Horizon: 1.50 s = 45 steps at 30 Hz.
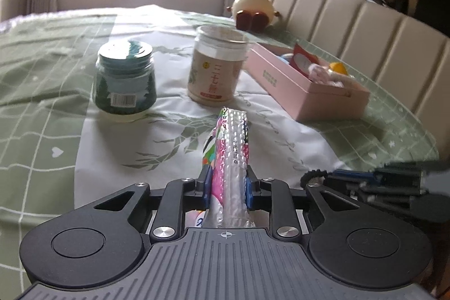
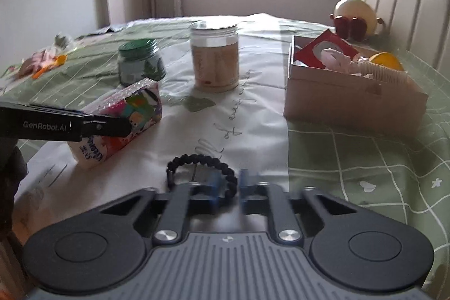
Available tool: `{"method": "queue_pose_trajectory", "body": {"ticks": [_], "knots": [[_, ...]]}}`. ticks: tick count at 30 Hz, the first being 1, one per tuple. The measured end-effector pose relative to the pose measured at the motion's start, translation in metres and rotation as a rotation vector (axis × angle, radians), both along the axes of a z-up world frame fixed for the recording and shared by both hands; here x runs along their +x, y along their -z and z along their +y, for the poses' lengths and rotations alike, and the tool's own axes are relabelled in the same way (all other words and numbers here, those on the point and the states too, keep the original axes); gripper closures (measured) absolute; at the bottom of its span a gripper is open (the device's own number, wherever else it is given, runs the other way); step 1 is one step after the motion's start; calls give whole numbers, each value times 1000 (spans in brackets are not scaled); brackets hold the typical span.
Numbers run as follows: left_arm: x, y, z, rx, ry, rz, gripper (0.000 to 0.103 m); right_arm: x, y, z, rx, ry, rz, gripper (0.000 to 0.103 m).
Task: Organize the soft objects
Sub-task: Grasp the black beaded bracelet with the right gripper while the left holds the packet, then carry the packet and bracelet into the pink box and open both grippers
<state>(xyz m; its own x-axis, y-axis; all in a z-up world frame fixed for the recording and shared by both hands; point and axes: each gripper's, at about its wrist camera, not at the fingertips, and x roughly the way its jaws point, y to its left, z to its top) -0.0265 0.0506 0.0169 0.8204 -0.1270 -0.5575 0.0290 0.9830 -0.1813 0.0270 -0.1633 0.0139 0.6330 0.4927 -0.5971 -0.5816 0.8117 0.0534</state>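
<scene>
Tissue pack [image 1: 229,159], soft and foil-wrapped, is clamped edge-up between the fingers of your left gripper [image 1: 228,189], just above the bed sheet [image 1: 42,75] in front of the two jars, so it can travel to the pink box [image 1: 303,92] at the right. Your right gripper [image 2: 228,187] hovers at the black bead bracelet [image 2: 201,170]; its fingers are parted and grip nothing, blurred but visibly apart.

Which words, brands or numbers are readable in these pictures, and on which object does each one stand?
"GenRobot.AI": side of the left hand-held gripper.
Colourful packet: printed digits, too blurred to read.
Beige jar: red characters, too blurred.
Green jar: barcode, unreadable.
Bedsheet: cursive writing, illegible.
</scene>
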Motion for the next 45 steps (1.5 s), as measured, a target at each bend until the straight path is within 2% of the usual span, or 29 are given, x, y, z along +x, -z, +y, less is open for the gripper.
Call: {"method": "queue_pose_trajectory", "body": {"ticks": [2, 4, 8, 13, 16, 19, 20, 21, 23, 25, 28, 32, 35, 36, 38, 39, 40, 41, 45], "knots": [[-5, -3, -6, 27, 23, -5, 79, 0, -8, -9, -14, -26, 17, 95], [-6, -12, -11, 11, 58, -2, 80, 0, -23, -24, -21, -22, 0, 95], [18, -52, -24, -42, 144, -57, 80, 22, -81, -67, 35, 36, -89, 95], [90, -121, -57, -105, 248, -169, 80, 80, -157, -115, 135, 147, -194, 95], [141, -142, -80, -136, 293, -200, 80, 128, -183, -135, 187, 204, -197, 95], [200, -143, -96, -248, 338, -214, 77, 178, -185, -144, 221, 258, -158, 95], [218, -135, -99, -277, 350, -197, 77, 194, -180, -143, 223, 272, -136, 95], [237, -125, -103, -296, 356, -141, 77, 209, -173, -142, 225, 282, -106, 95], [266, -100, -107, -284, 331, -26, 79, 236, -153, -138, 225, 301, -44, 95], [276, -79, -109, -205, 292, 11, 77, 259, -127, -129, 207, 322, 5, 95], [275, -66, -100, -61, 172, -9, 77, 290, -89, -112, 157, 349, 79, 95], [268, -63, -84, -66, 134, 4, 77, 307, -45, -84, 48, 346, 166, 95], [252, -71, -74, -67, 132, -57, 77, 297, -43, -83, 45, 376, 146, 93], [241, -77, -65, -71, 131, -76, 77, 294, -48, -86, 66, 373, 157, 87], [217, -87, -59, -77, 117, -121, 77, 282, -62, -96, 115, 383, 151, 60], [203, -90, -55, -75, 108, -142, 77, 273, -73, -102, 148, 392, 129, 52], [190, -92, -54, -70, 99, -156, 77, 263, -82, -106, 175, 400, 104, 40], [172, -92, -52, -58, 82, -173, 77, 248, -91, -111, 202, 408, 73, 35], [119, -75, -55, -24, 21, -168, 77, 172, -104, -119, 258, 405, -14, 31]]}}
